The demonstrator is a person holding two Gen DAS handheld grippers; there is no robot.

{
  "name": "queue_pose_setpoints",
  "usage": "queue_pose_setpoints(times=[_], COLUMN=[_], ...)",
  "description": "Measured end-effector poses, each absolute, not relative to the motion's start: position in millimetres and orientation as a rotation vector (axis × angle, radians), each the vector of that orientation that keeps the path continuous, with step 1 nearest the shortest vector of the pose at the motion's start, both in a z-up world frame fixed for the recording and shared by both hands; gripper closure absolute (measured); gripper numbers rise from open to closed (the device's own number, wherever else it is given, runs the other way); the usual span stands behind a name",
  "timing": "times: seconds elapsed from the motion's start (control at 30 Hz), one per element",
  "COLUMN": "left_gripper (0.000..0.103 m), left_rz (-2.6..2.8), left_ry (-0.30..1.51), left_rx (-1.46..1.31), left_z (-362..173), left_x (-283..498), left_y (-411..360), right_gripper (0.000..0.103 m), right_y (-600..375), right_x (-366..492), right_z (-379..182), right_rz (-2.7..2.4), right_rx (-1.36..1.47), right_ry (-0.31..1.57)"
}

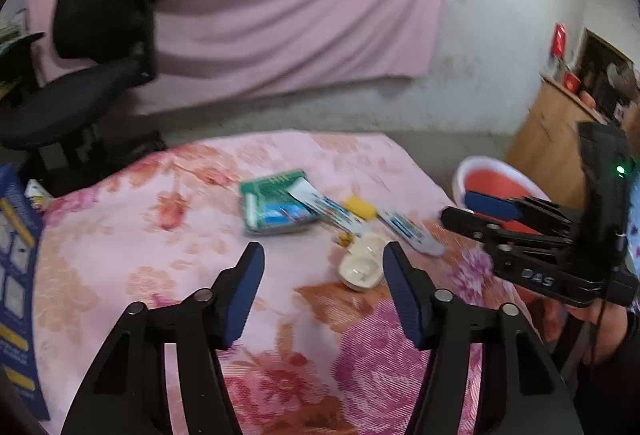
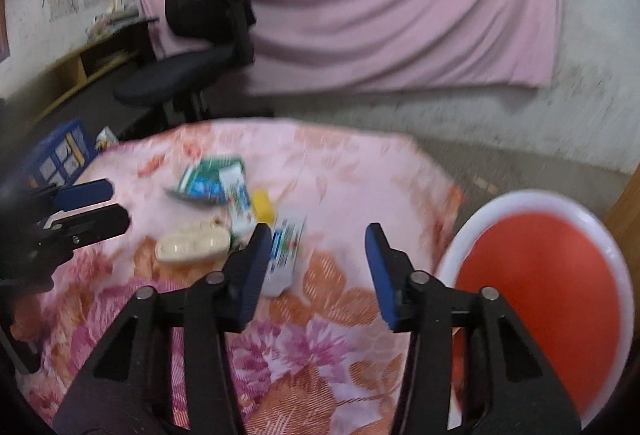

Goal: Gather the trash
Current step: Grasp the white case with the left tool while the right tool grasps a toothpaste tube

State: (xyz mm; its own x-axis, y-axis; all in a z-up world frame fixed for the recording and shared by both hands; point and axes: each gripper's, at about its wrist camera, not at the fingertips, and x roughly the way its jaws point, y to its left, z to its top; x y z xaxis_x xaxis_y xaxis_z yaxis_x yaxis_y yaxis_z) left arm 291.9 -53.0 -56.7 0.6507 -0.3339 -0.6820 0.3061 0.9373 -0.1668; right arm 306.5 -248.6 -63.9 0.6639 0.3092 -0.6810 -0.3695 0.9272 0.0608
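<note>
Both grippers hang above the table with the floral cloth (image 1: 120, 235), and both are empty. The left gripper (image 1: 324, 267) has its jaws wide apart, and the right gripper (image 2: 318, 251) is also wide open, with nothing between the pads.

The trash lies in a loose group near the middle of the cloth: a green packet (image 1: 276, 203), a tube (image 1: 320, 201) that rests partly on it, a small yellow piece (image 1: 360, 207), a white-blue box (image 2: 286, 251) and a cream case (image 1: 360, 265). The cream case is just in front of the left gripper. The white-blue box is just beside the left pad of the right gripper. A bin (image 2: 532, 203) with a white rim and a red inside stands at the right of the table, close to the right gripper.

I judge that the task is at its start or between two picks, because no piece is held now. The next move calls for a choice of one piece, most likely the box for the right gripper. The jaws must come down around it and close. The box lies flat, so a grip across its narrow side seems safer. After that it goes a short way to the bin.
</note>
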Motion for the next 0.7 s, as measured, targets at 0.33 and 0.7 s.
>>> queue_pose_setpoints(times=[0.33,0.7], left_gripper=[0.065,0.077], left_rz=[-0.507,-0.513], left_ry=[0.944,0.987], left_rx=[-0.022,-0.022], left_z=[-81,-88], left_x=[312,328], left_y=[-73,-79], right_gripper=[0.044,0.045], right_y=[-246,-237], right_x=[315,322], right_z=[-73,-77], right_rz=[0.398,0.429], right_rx=[-0.115,-0.123], right_ry=[0.817,0.842])
